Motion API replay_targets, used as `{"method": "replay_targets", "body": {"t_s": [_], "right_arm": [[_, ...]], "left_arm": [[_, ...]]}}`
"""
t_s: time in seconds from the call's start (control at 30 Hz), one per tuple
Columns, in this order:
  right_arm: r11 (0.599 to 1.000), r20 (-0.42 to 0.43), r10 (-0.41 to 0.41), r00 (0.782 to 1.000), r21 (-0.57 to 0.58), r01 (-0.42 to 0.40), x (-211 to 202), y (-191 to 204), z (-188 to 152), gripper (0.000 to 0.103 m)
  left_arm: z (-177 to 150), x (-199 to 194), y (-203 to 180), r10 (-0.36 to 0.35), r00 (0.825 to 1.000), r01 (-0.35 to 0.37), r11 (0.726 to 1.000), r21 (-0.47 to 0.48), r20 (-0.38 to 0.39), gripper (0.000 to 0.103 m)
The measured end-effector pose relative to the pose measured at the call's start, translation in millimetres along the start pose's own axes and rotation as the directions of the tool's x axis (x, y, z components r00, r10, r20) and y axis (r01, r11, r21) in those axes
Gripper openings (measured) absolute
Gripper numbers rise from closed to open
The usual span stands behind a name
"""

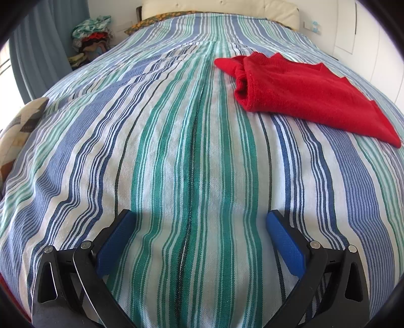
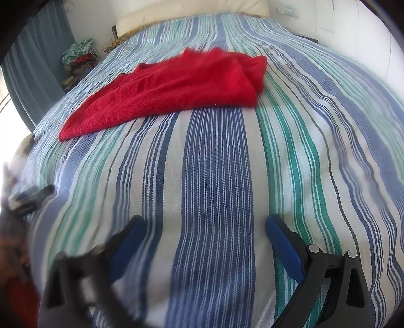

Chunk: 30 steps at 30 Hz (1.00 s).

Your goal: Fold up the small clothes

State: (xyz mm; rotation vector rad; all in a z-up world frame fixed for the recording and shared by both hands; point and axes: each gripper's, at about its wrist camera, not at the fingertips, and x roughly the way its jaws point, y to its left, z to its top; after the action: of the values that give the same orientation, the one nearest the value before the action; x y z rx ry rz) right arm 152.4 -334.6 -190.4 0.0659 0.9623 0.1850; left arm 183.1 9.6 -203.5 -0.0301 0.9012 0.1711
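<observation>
On the bed, over a striped bedspread (image 1: 176, 151) of blue, green and white, we see a folded red garment (image 1: 310, 98) lying flat, its rolled edge toward the bed's middle. From the left wrist it sits up and to the right, well apart from our left tool (image 1: 199, 217); from the right wrist it lies up and to the left, well ahead of our right tool (image 2: 204, 222). Both tools stand wide, blue pads (image 1: 285, 242) spread with only bedspread between them, holding nothing. Our right tool's left finger is blurred. At the head of the bed we see a cream headboard (image 1: 227, 7), and beside it in the left corner a pile of clothes (image 1: 92, 37) against a grey-blue curtain (image 1: 43, 50). A patterned cushion (image 1: 20, 126) rests at the bed's left edge.
</observation>
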Motion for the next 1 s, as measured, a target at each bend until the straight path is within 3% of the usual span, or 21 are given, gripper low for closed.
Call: {"method": "replay_targets", "body": {"t_s": [1.0], "right_arm": [[1.0, -0.009, 0.015, 1.0, -0.008, -0.015, 1.0, 1.7, 0.0, 0.1]], "left_arm": [[-1.7, -1.7, -2.6, 0.014, 1.0, -0.014, 1.0, 0.0, 0.013, 0.103]]}}
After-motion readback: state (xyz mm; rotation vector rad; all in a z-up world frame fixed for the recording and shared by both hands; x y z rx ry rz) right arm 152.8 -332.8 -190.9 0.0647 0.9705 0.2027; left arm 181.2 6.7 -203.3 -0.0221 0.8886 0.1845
